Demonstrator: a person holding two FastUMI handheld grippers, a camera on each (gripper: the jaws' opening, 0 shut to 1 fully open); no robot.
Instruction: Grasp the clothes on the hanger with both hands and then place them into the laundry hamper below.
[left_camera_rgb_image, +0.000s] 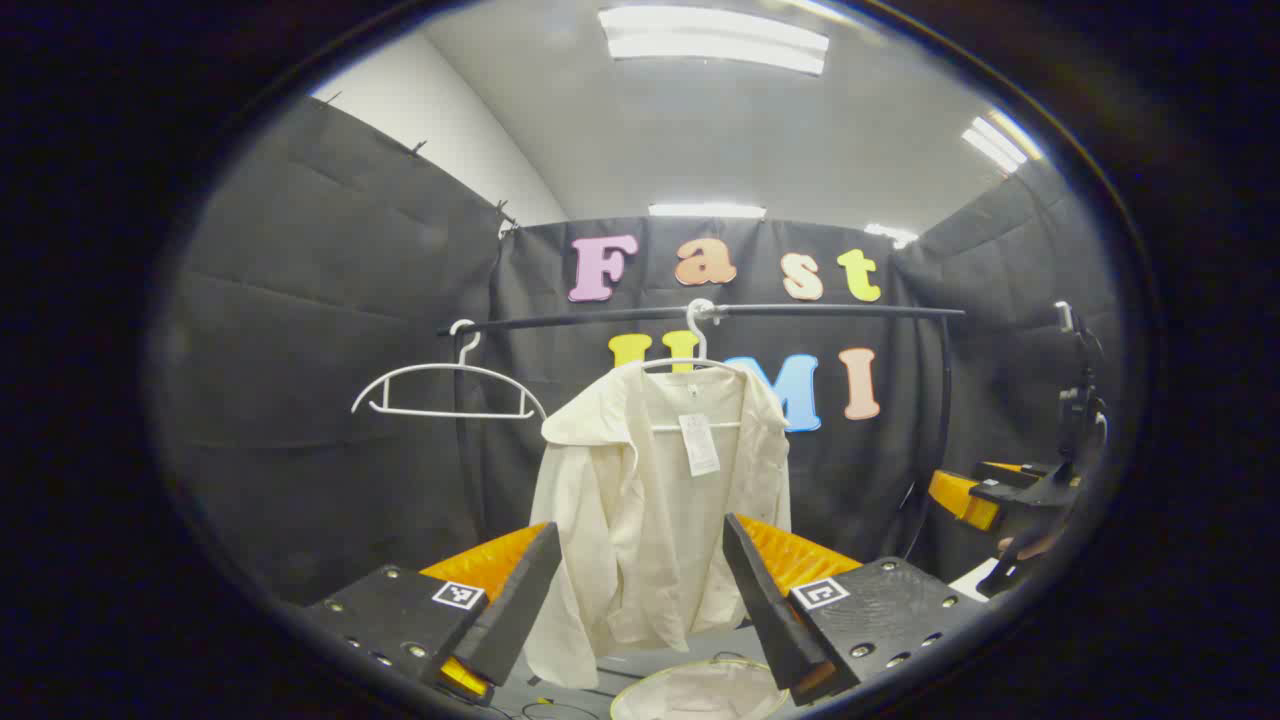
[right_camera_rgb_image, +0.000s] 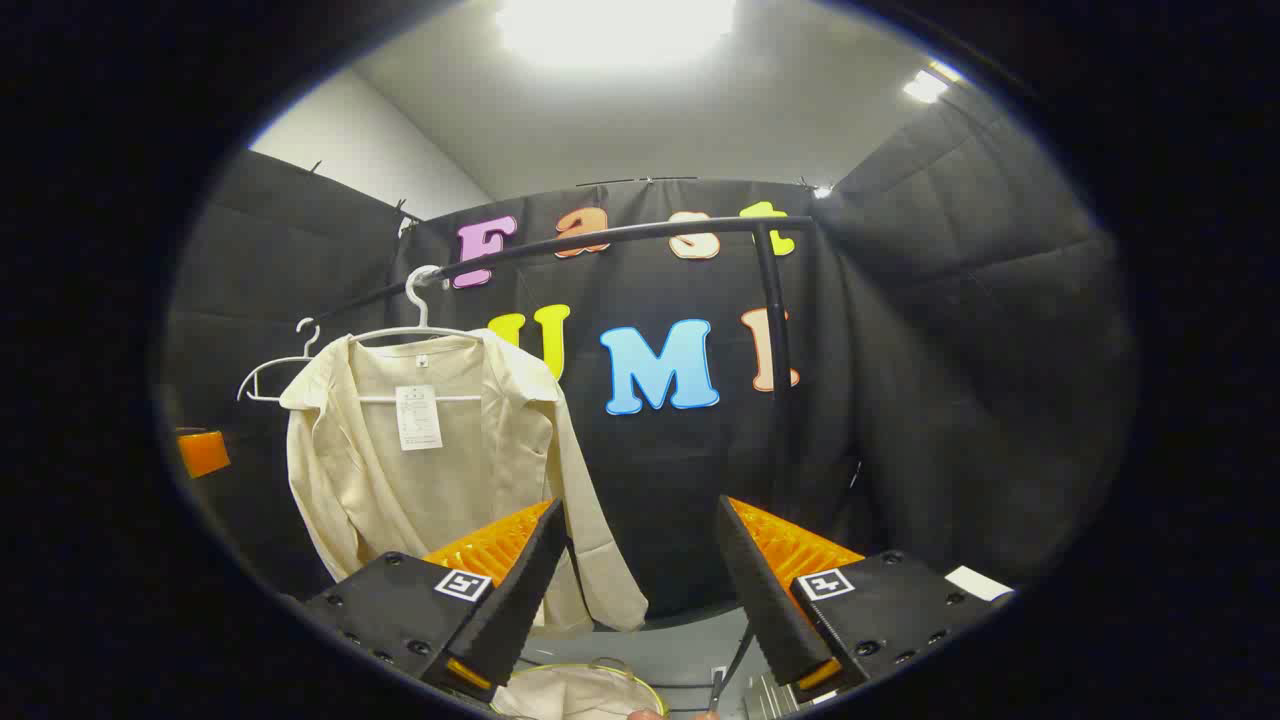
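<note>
So far: we are judging that nothing of the task is done yet; both grasps and the drop into the hamper are left.
Shirt: the cream shirt (left_camera_rgb_image: 655, 500) is hanging on a white hanger (left_camera_rgb_image: 697, 345) from the black rail (left_camera_rgb_image: 800, 311), near the rail's middle, open at the front with a paper tag (left_camera_rgb_image: 699, 444) dangling inside the collar.
Spare hanger: a second, bare hanger (left_camera_rgb_image: 450, 385) is hanging toward the rail's left end, apart from the shirt.
Left gripper: we are holding the left gripper (left_camera_rgb_image: 640, 600) with its fingers spread wide, aimed straight at the shirt's lower half and pinching nothing; how near the cloth it is, we cannot tell.
Right gripper: the right gripper (right_camera_rgb_image: 640, 590) is likewise spread and gripping nothing; in the right gripper view the shirt is hanging off to its left, so we are judging it needs to swing over.
Hamper: the laundry hamper (left_camera_rgb_image: 700, 692) is standing below the shirt, its pale round rim peeking in between the fingers.
Next: we are expecting to close one gripper on each side of the shirt, slip it off the hanger and lower it in.
</note>
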